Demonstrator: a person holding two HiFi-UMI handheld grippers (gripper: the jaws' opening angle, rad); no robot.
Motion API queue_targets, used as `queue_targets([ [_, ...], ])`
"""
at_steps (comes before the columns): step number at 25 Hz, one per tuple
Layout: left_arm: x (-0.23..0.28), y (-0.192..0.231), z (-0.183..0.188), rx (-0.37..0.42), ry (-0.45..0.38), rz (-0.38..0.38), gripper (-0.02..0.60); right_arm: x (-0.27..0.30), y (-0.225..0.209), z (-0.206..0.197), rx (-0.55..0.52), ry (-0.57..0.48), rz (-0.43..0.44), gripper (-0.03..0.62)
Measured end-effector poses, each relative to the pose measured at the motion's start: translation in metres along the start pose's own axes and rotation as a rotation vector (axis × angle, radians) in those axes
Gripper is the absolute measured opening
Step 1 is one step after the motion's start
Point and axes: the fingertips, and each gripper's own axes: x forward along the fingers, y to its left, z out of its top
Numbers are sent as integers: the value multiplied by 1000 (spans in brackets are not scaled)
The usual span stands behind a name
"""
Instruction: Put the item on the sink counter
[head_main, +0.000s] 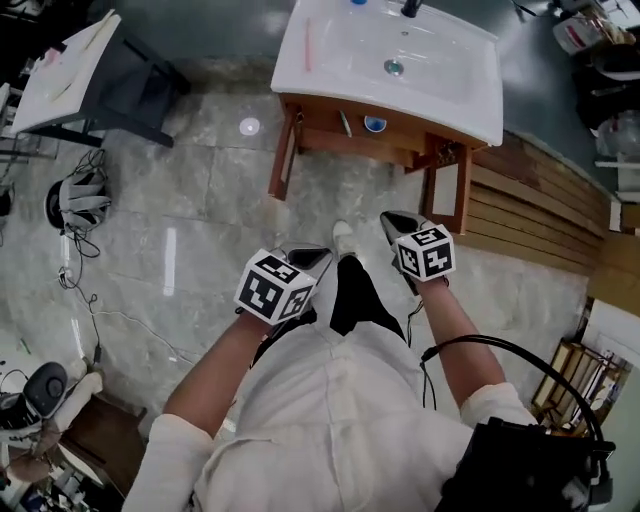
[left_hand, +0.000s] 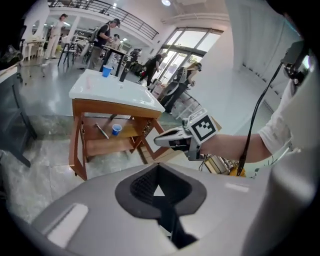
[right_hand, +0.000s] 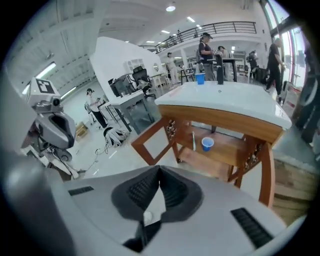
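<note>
- Polished grey stone floor (head_main: 200, 200) is seen under the person, glossy enough to mirror the ceiling lights. Loose cable (head_main: 90, 300) is strewn at the left, well apart from the feet.
- Ahead, a white sink counter (head_main: 330, 60) is carried on a reddish wooden frame (head_main: 283, 150). The top looks smooth, hard and rounded at its edges, with a shallow basin and a metal drain (head_main: 394, 67).
- On the wooden shelf (head_main: 405, 140) beneath it, a small blue cup (head_main: 375, 124) stands upright with a slim toothbrush (head_main: 345, 123) lying just beside it. One of these is judged to be the item, and neither has been lifted to the counter yet.
- The left gripper (head_main: 322, 256) is held pressed together with nothing between its ribbed dark pads. The right gripper (head_main: 388, 217) is likewise closed and empty. Both are well short of the shelf.
- The cup looks thin-walled and light, so it could be dented or squirted out by a hard squeeze.
- The toothbrush is narrow and lies flat, so it could be skidded along the shelf rather than pinched.
- The shelf gap is low, so the frame or counter underside could be struck on entry or lifting out.
- On the slick top, an item set near the basin slope could slide in or topple.
</note>
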Motion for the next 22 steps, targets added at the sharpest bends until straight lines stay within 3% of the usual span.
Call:
queue_targets([
  [10, -56, -55, -36, 134, 9, -33, 6, -113, 93, -23, 73, -122, -76, 6],
  [22, -72, -76, -58, 137, 38, 9, 6, -155, 124, -40, 66, -127, -71, 5],
])
